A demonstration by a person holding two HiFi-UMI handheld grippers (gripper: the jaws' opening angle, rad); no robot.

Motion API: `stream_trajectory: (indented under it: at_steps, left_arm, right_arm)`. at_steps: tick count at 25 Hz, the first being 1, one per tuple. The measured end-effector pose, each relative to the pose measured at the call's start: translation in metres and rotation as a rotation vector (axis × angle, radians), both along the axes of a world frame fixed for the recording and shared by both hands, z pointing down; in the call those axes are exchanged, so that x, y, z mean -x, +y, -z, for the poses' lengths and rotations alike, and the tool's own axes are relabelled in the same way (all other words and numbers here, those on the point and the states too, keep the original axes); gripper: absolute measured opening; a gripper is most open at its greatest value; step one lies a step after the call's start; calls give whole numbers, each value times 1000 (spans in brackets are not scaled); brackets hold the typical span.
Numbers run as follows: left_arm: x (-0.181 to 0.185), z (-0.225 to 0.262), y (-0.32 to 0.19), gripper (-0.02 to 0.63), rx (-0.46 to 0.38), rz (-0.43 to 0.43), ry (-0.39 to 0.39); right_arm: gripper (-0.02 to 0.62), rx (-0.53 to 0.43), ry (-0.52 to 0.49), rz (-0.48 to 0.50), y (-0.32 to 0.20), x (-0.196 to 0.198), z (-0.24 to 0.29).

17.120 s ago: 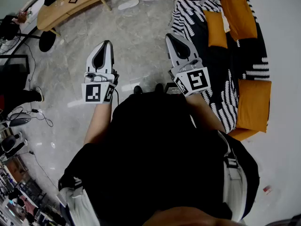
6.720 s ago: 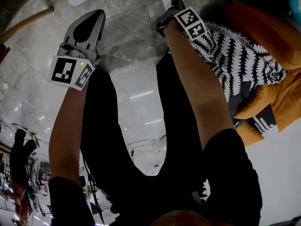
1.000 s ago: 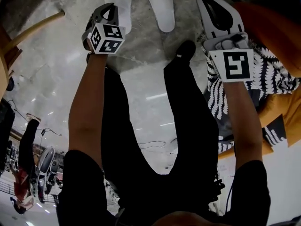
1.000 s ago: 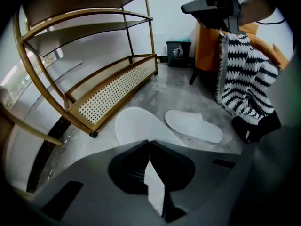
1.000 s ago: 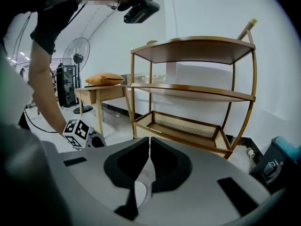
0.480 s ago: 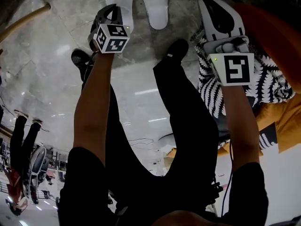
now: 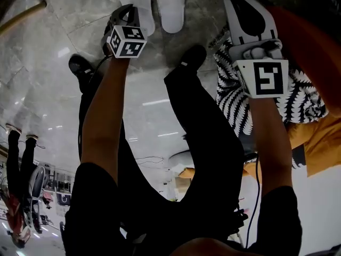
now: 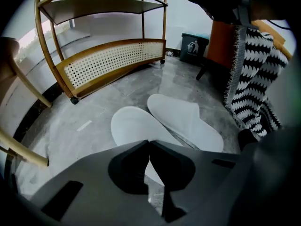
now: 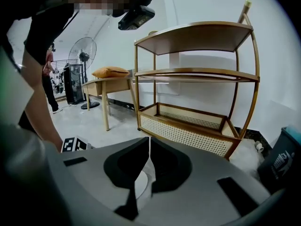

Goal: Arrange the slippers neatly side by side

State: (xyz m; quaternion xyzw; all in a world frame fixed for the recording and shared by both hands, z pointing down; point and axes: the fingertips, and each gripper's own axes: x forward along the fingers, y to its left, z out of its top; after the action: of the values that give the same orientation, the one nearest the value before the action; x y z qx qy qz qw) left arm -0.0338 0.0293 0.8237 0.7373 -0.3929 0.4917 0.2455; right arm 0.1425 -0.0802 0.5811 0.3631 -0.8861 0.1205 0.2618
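The left gripper (image 8: 149, 142) points down with its jaws pressed together on nothing, so it could shove the nearer slipper (image 8: 131, 126) crooked against the other slipper (image 8: 186, 121). Both white slippers lie close together on the grey floor (image 8: 94, 102), just beyond its tips. The right gripper (image 9: 149, 138), likewise closed and empty, hangs well apart.

Home living room — orange sofa (image 7: 319, 143), rattan shelf (image 8: 113, 60), marble floor (image 7: 42, 79).
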Motion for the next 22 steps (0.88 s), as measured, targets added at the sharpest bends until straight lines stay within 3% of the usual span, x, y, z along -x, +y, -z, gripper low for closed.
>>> stream_trajectory:
  at_steps: [7,22]
  left_arm:
    - [-6,-15,8,18,19,-34,-1]
    - [-20,-22,-1,18,49,-98,8]
  right_arm:
    - [37,-12,-48,-12,-6,13,2]
    - [37,-1,0,14,-4,7,-6]
